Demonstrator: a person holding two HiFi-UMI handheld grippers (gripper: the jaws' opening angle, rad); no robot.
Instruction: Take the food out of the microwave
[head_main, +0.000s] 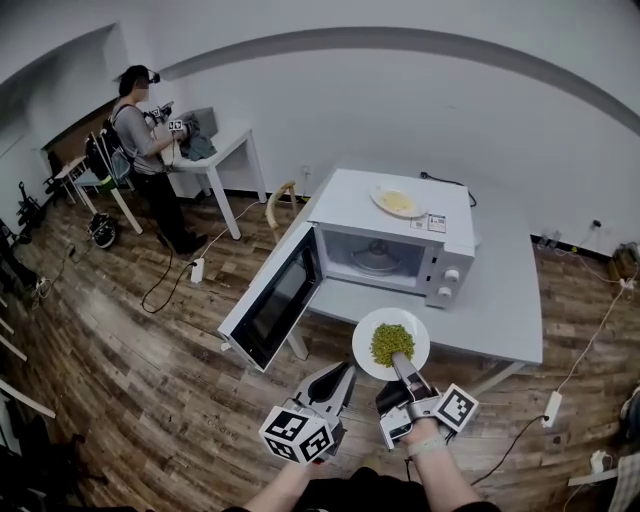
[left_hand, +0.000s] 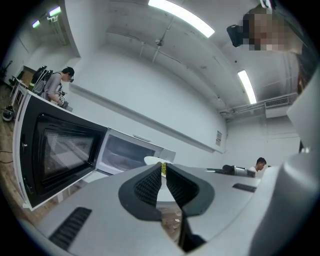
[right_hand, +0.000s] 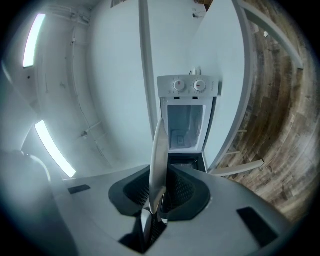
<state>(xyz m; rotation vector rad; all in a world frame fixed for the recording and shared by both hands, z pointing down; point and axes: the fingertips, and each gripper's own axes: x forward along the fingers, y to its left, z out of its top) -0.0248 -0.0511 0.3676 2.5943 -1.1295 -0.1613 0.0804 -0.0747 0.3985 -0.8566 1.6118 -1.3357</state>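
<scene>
Nearest the lens, the left gripper (head_main: 341, 374) and the right gripper (head_main: 401, 362) are seen side by side in the head view, each carried on forearms (head_main: 448, 485) cut off by the lower edge. The right gripper's jaws are clamped on the near rim of a white plate (head_main: 372, 358) heaped with green food (head_main: 390, 338). The plate is held out ahead of that gripper, by the front edge of the table (head_main: 505, 320) and outside the microwave (head_main: 440, 235). In the right gripper view the plate is shown only edge-on between the pads, so the food cannot be seen there. The open cavity (right_hand: 186, 125) and two dials (right_hand: 179, 85) lie straight ahead beyond it. The left gripper's jaws are pressed almost together with nothing between them, as its own view shows, and a sliver of plate and food is caught just past their tips. The open door (head_main: 272, 300) stands ahead and to the left of the left gripper. A second plate (head_main: 398, 202) on top of the microwave is shown by the head view alone, and its contents are too small to be made out.
</scene>
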